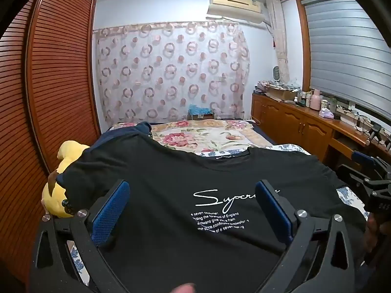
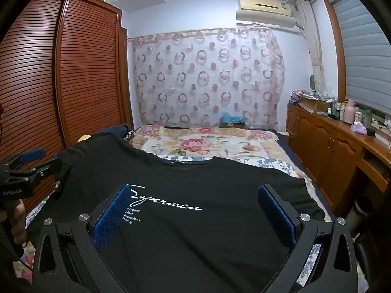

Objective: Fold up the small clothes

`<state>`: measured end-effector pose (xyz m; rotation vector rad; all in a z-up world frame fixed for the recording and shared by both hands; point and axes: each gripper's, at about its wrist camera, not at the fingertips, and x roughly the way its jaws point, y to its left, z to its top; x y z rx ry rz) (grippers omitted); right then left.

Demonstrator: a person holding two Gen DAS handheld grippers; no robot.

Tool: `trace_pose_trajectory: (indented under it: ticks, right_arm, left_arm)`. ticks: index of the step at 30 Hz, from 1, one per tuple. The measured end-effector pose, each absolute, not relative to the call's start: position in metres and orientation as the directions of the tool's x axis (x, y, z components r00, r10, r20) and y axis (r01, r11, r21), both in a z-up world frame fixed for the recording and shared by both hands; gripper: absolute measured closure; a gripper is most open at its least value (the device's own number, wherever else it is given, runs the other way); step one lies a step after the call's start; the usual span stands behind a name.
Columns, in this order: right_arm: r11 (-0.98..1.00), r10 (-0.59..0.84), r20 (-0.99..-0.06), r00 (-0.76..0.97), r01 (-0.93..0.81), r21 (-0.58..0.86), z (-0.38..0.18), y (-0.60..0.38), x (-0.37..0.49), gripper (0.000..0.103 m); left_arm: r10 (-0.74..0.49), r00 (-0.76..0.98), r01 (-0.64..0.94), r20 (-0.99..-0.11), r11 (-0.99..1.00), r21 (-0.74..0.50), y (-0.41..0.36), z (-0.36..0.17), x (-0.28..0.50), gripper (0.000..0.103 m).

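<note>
We see both tools spread wide, grasping nothing: left tool, right tool, above black T-shirt flat on the bed.

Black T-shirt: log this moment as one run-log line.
stage: pre-fold | black T-shirt: spread print-up on bed | left gripper: open above shirt | right gripper: open above shirt

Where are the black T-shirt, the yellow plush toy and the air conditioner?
T-shirt (image 1: 171, 171): left wrist view, chest above the print.
Plush toy (image 1: 52, 199): left wrist view, its yellow head.
Air conditioner (image 2: 265, 12): right wrist view, front panel.
</note>
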<state>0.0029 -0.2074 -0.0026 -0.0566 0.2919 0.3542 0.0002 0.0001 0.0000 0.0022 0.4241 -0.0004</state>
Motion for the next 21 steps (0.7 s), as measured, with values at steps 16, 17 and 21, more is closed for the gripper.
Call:
trace_pose_trajectory:
  ticks: [16,17,21]
  right_arm:
    - [0.935,0.342,-0.280,0.897,-0.354,0.009,-0.0036,-0.2101,0.0009,0.000]
    - [0.935,0.342,-0.280,0.897,-0.354,0.009,-0.0037,-0.2095,0.0005,0.000]
    - [0.935,0.344,-0.280,0.896,-0.355,0.012,-0.0034,-0.2116,0.0016,0.000]
  left_arm:
    - [0.000,0.918,-0.003,-0.397,1.000,-0.006,0.0001,-0.0007,-0.0002,0.000]
    - [0.001,0.918,-0.003,-0.397,1.000,-0.005,-0.0002,-0.0007,-0.0003,0.000]
    - [0.000,0.918,-0.002,-0.398,1.000,-0.004,-0.0003,-0.0007,-0.0002,0.000]
